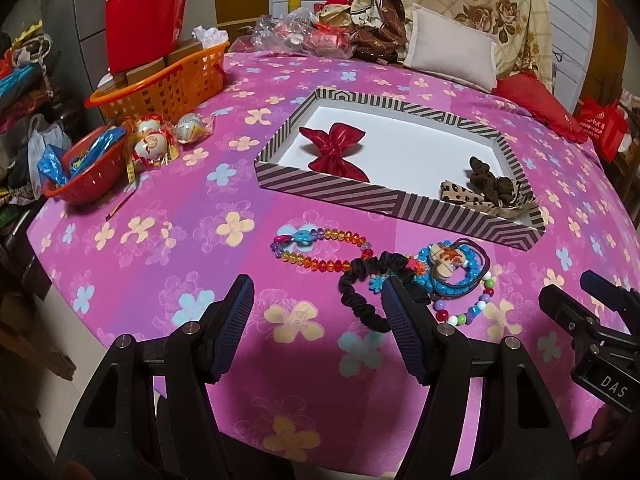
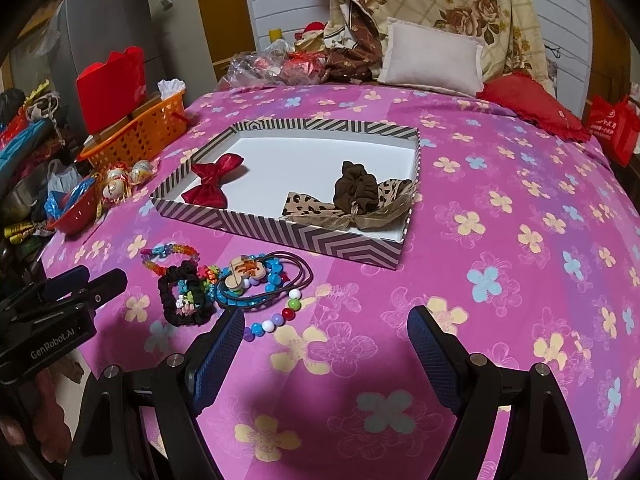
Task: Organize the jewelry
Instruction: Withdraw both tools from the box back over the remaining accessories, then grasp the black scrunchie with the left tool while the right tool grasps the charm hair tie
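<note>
both grippers sit lowest in their frames, over the pink flowered cloth point(image 1: 132, 248). left gripper point(image 1: 318, 320) has its fingers spread wide with nothing between them; its right finger point(image 1: 404, 332) stands in front of the black scrunchie point(image 1: 360, 292) at lower centre of the left view, and i cannot tell whether it touches. right gripper point(image 2: 326, 342) is just as wide open and empty, over bare cloth at lower centre of the right view, the pile just to its upper left.

the pile lies in the middle of the left view, below the striped tray point(image 1: 328, 188): a clear-bead bracelet point(image 1: 320, 246), the scrunchie, a blue bead bracelet point(image 1: 452, 288) with a wooden charm point(image 1: 448, 260) on top, brown hair ties point(image 1: 480, 256) and a round-bead bracelet point(image 1: 464, 312), all overlapping or touching.

in the tray, upper centre, are a red bow point(image 1: 334, 148) at its left and a brown scrunchie point(image 1: 492, 180) with a leopard bow point(image 1: 464, 196) at its lower right. so 3 pieces look sorted and about 5 remain outside; the step in hand seems to be choosing the next pick.

the next move likely calls for lowering 1 gripper over a single piece, probably the black scrunchie, and closing on its free loop only, since the tangled neighbours could be dragged along.

at upper left stand an orange basket point(image 1: 160, 88) and a red bowl point(image 1: 88, 176), apart from the work.
</note>
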{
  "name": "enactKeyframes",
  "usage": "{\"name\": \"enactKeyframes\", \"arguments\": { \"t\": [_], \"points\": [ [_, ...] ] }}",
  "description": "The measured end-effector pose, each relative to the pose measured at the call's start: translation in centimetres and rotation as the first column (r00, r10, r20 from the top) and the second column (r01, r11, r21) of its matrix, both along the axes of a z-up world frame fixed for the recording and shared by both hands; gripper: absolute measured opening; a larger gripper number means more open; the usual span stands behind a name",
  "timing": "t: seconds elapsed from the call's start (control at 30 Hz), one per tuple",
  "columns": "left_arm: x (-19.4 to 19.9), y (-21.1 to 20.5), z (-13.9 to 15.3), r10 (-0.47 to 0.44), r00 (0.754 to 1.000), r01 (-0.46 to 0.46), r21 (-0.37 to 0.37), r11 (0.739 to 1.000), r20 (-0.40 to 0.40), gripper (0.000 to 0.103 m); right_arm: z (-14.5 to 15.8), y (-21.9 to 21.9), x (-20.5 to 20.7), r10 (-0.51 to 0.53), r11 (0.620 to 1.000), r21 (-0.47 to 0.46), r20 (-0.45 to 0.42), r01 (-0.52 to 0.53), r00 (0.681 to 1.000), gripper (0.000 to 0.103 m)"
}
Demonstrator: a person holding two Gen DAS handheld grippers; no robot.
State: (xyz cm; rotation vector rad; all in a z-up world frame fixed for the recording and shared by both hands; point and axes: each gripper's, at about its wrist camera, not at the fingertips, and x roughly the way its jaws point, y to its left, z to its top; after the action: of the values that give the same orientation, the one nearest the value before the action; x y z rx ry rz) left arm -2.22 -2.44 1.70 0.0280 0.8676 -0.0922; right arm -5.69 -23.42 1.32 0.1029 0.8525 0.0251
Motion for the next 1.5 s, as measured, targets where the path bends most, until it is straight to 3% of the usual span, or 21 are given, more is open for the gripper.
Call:
{"name": "enactKeyframes", "arguments": {
  "t": [0.33,0.93,1.2,1.27,1.3,1.37,1.43,1.5],
  "points": [
    [1.0,2.2,-1.5,-0.012,0.997,0.004,-0.099,0.995,-0.076,0.066,-0.8,-0.1,0.4,0.009,1.000,0.015,-0.022,-0.009,1.000,0.082],
    [3.2,0.4,-4.0,-0.073,0.988,0.059,-0.110,0.992,-0.137,0.066,-2.1,0.0,1.3,0.034,0.999,0.032,-0.043,-0.033,0.998,0.082],
    [4.7,-0.3,-5.0,-0.075,0.983,0.058,-0.101,0.993,-0.169,0.051,-2.3,0.4,2.9,0.060,0.998,0.036,-0.029,-0.059,0.998,0.081],
    [4.8,-0.3,-5.0,-0.073,0.984,0.058,-0.095,0.994,-0.164,0.049,-2.4,0.5,3.5,0.065,0.997,0.047,-0.025,-0.064,0.998,0.076],
    [4.9,-0.3,-4.9,-0.073,0.984,0.058,-0.095,0.994,-0.163,0.048,-2.4,0.5,3.8,0.069,0.996,0.054,-0.026,-0.068,0.997,0.067],
    [5.1,-0.3,-4.9,-0.077,0.983,0.061,-0.098,0.993,-0.165,0.033,-2.4,0.9,4.3,0.095,0.993,0.072,-0.026,-0.092,0.995,0.056],
    [5.3,-0.1,-5.0,-0.084,0.982,0.068,-0.101,0.993,-0.170,0.018,-2.3,1.6,4.8,0.130,0.989,0.070,-0.024,-0.128,0.991,0.056],
    [5.3,0.2,-5.0,-0.095,0.980,0.075,-0.118,0.990,-0.175,0.012,-2.2,2.6,5.3,0.169,0.984,0.064,-0.021,-0.167,0.985,0.055]
  ]
}}
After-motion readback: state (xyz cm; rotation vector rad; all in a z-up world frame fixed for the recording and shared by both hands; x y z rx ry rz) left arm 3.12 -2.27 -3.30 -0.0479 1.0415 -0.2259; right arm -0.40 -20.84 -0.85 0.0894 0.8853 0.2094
